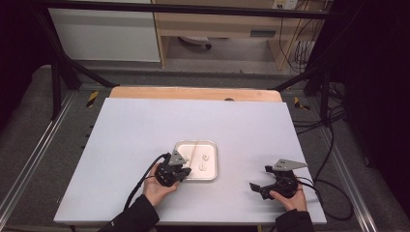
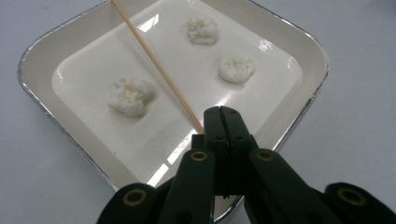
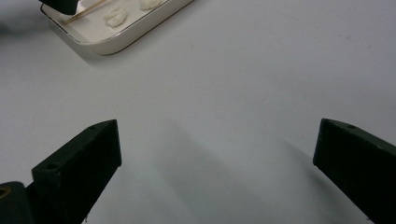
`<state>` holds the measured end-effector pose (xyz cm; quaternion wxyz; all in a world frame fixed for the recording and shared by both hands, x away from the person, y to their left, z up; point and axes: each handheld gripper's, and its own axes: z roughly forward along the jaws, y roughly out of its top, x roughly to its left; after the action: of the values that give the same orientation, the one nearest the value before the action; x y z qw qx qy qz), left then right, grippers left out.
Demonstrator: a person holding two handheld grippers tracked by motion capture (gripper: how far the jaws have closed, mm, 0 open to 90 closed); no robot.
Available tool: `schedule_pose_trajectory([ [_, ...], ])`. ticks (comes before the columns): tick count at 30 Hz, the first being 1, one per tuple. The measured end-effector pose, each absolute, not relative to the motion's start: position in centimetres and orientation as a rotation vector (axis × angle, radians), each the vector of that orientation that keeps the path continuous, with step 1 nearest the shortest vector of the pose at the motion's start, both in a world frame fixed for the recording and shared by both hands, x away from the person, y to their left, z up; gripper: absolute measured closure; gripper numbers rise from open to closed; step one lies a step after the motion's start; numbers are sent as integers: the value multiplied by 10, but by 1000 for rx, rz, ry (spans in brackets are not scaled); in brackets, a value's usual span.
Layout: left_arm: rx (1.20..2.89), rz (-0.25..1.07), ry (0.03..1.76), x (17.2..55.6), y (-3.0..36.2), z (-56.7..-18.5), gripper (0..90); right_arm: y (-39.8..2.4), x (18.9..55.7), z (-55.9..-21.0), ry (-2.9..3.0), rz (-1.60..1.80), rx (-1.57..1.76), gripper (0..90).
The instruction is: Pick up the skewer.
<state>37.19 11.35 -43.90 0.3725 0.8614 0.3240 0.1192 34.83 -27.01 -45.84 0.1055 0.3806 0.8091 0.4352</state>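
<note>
A white tray [image 1: 215, 166] with a metal rim lies near the middle of the table; the same tray [image 2: 37, 60] fills the left gripper view, and the right gripper view catches the tray [image 3: 135, 35] in its top left corner. Three white fluffy lumps [image 2: 130, 95] lie in it. A thin wooden stick [image 2: 154, 63] slants across the tray. My left gripper [image 2: 223, 112] is shut on the stick's near end, at the tray's left side [image 1: 178, 168]. My right gripper [image 3: 215, 154] hovers open over bare table at the front right [image 1: 261, 186], with nothing between its jaws.
The white tabletop [image 1: 145, 125] ends in a wooden strip [image 1: 193, 93] at the far side. Black cables [image 1: 333, 193] trail off the right edge. Black frame legs [image 1: 58, 72] and shelving stand beyond the table.
</note>
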Motion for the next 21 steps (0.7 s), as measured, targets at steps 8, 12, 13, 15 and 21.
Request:
schedule_pose_trajectory([
  [8, 2131, 364, 973, 384, 107, -432, 708, -270, 349, -459, 2387, 1278, 1118, 16],
  [12, 2133, 396, 1019, 388, 100, -434, 678, -270, 349, -459, 2386, 1278, 1119, 16],
  [13, 2133, 396, 1019, 388, 100, -434, 682, -270, 349, -459, 2386, 1280, 1118, 16],
  [15, 2128, 399, 1044, 390, 98, -435, 706, -270, 349, -459, 2387, 1283, 1120, 16],
  [21, 2130, 420, 1081, 392, 93, -439, 766, -270, 349, -459, 2388, 1281, 1118, 16],
])
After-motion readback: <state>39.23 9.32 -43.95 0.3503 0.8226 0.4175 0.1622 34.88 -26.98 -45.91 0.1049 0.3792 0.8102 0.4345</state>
